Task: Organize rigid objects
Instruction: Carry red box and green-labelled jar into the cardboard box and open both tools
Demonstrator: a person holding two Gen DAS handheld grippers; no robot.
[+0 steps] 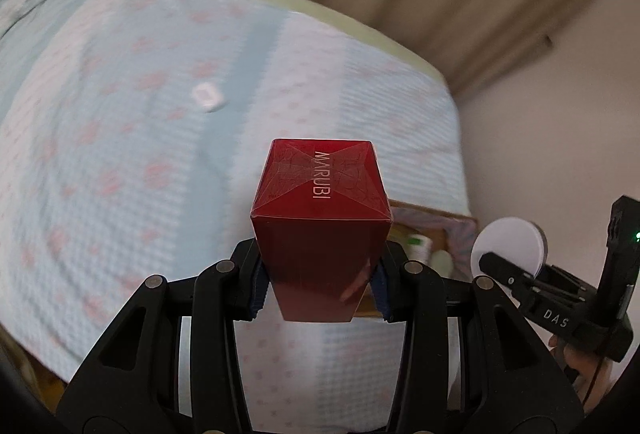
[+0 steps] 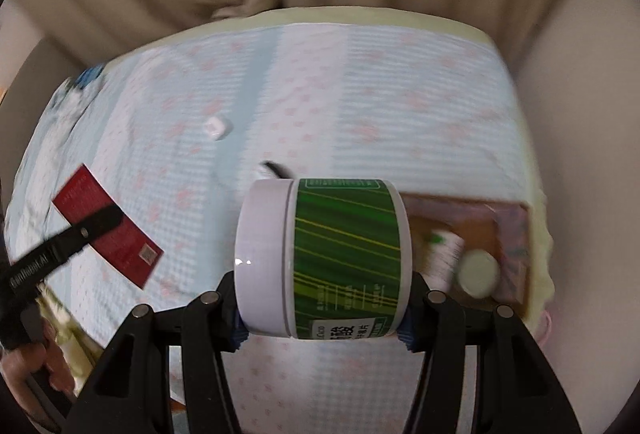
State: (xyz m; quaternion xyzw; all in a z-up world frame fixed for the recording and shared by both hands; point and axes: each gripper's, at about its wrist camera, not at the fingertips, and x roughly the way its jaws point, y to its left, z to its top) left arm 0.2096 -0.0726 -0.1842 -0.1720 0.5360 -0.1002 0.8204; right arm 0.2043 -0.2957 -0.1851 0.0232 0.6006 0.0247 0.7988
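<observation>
The left gripper [image 1: 320, 286] clamped the stiff, glossy red cardboard box [image 1: 320, 226] low on its sides, while the right gripper [image 2: 322, 318] pinched the slick green-labelled white plastic jar [image 2: 324, 258] end to end.

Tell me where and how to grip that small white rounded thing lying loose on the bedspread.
Grip the small white rounded object across its narrower width, coming straight down from above. It lies flat and alone on the blue-and-pink bedspread, so its sides look free. Blur hides finer shape.
</observation>
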